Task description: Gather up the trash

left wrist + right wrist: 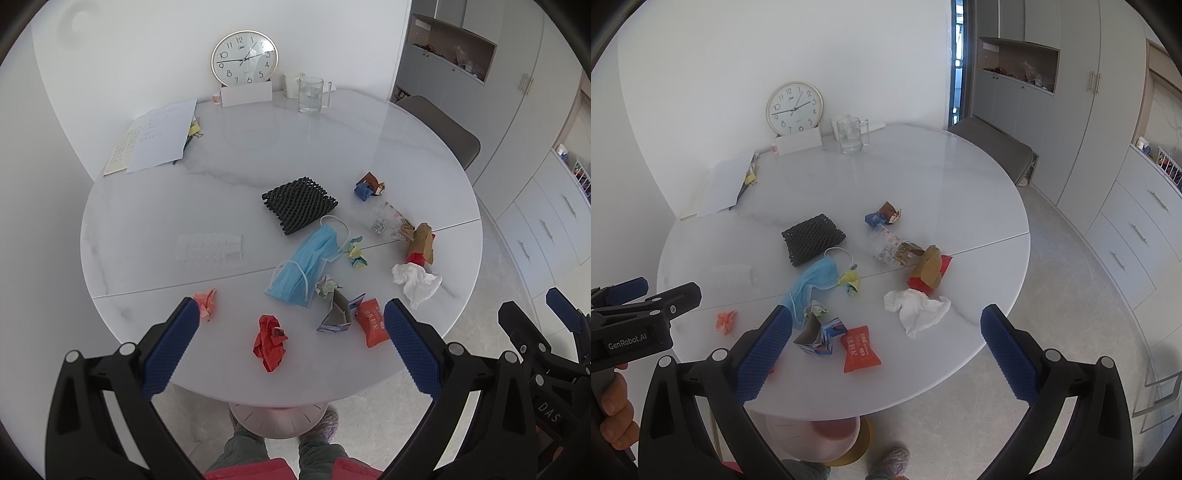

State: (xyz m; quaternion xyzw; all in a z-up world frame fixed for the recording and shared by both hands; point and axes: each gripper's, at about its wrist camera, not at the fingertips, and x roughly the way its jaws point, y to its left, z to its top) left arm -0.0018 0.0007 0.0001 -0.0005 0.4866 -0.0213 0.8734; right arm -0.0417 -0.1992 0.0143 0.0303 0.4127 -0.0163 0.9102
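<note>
Trash lies scattered on a round white table (147,229): a red crumpled wrapper (270,341), a pink paper wad (207,301), a blue face mask (308,264), an orange snack packet (373,322), a small torn carton (338,314), a white tissue (417,280), a brown paper bag (421,242) and a black foam net (297,203). My left gripper (291,332) hovers open above the near table edge, over the red wrapper. My right gripper (886,343) is open too, above the orange packet (860,353) and carton (816,338). Nothing is held.
At the table's back stand a clock (244,58), a glass jug (312,94), a cup and papers (159,134). A clear plastic tray (210,251) lies left of centre. A grey chair (443,129) and cabinets (1137,229) are on the right. A bin (812,435) sits under the table by the person's feet.
</note>
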